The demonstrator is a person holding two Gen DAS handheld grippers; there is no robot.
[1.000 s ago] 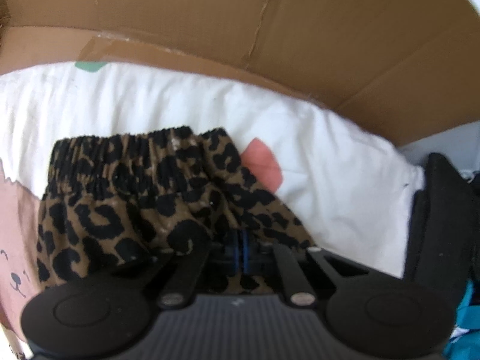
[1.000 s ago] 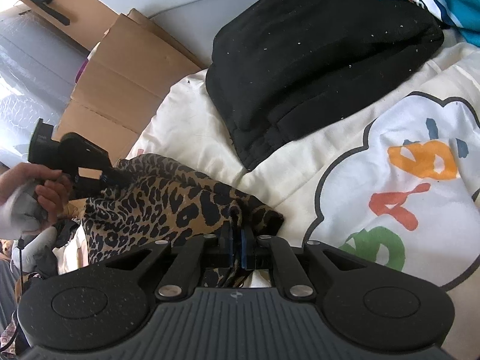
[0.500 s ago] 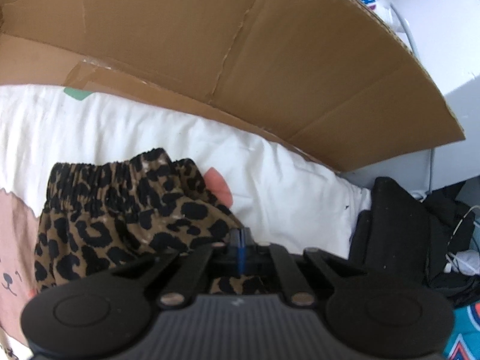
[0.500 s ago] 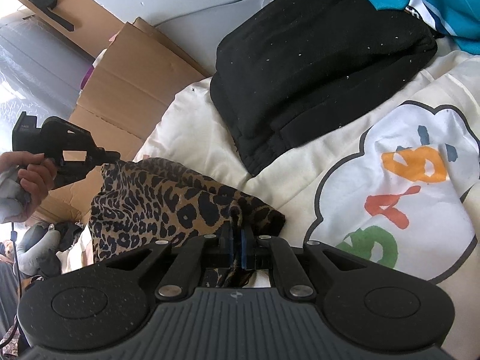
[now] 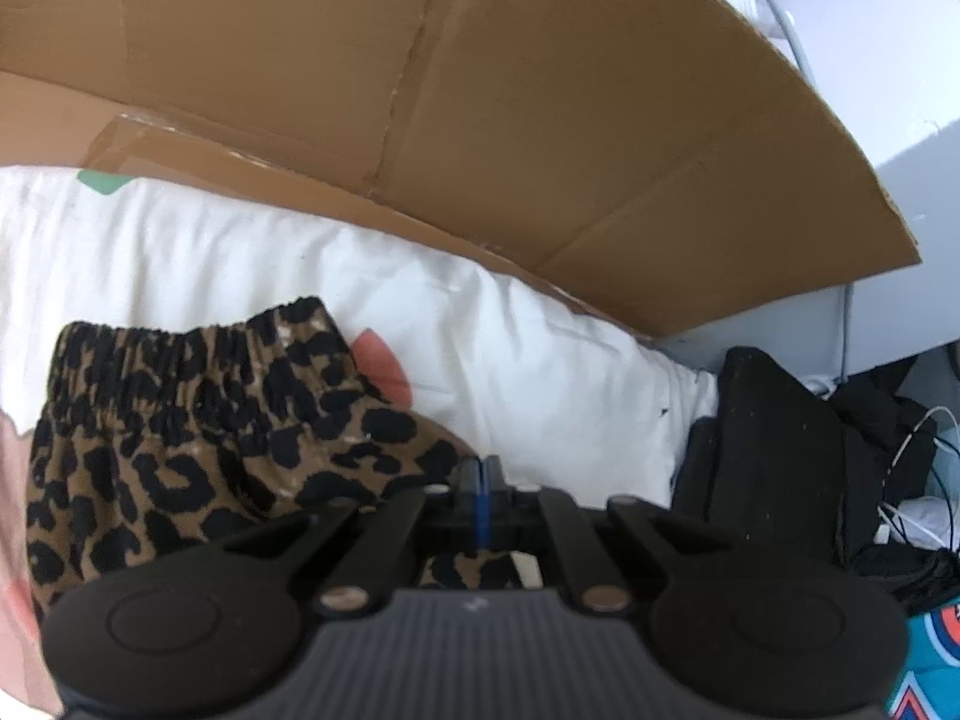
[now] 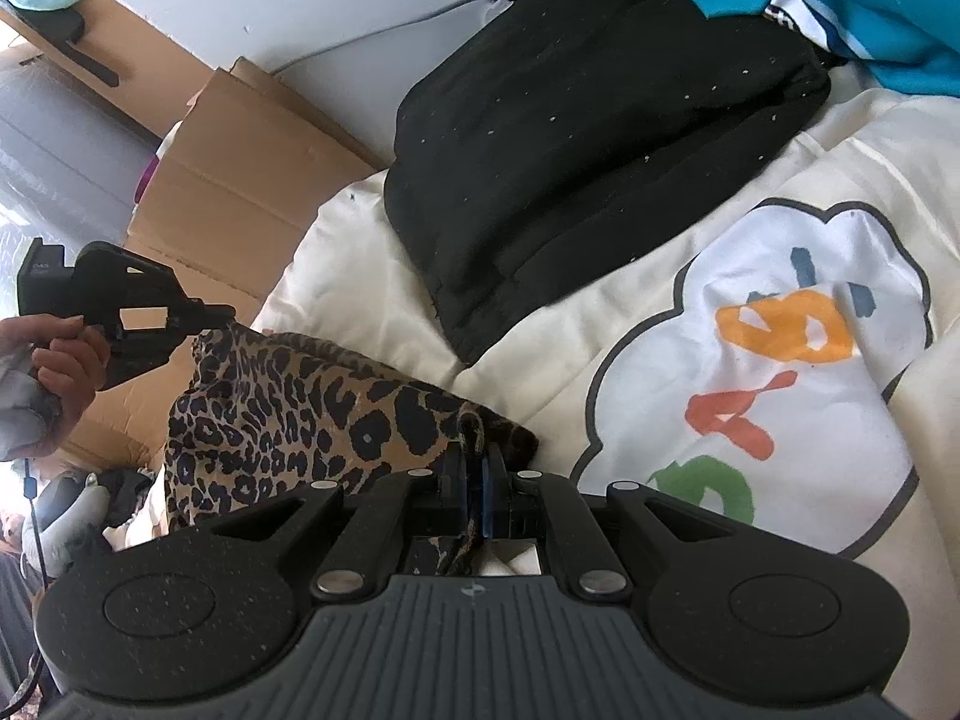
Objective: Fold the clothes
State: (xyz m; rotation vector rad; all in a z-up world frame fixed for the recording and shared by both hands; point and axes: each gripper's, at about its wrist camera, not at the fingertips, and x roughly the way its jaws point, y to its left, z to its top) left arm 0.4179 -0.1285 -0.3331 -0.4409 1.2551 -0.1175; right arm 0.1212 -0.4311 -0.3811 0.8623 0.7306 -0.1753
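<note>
Right wrist view: right gripper pitched down toward the bed, jaws closed tight on a bunched edge of the leopard-print shorts; fabric runs back between the fingers. Left gripper visible at far left, held in the person's hand, wrapped round the grip, pointing right; its tip is at the far corner of the shorts, that corner lifted off the bed. Shorts hang spread between the 2 grippers, low over the cream duvet.

Left wrist view: left gripper angled steeply down, jaws fully closed. Leopard fabric shows just beside and under the fingers, but I can't tell from here if any is pinched. Elastic waistband lies toward the cardboard sheet.

Other stuff: black folded garment on the duvet beyond the shorts, well apart. Blue garment behind it. Cartoon cloud print to the right of the right gripper.
</note>
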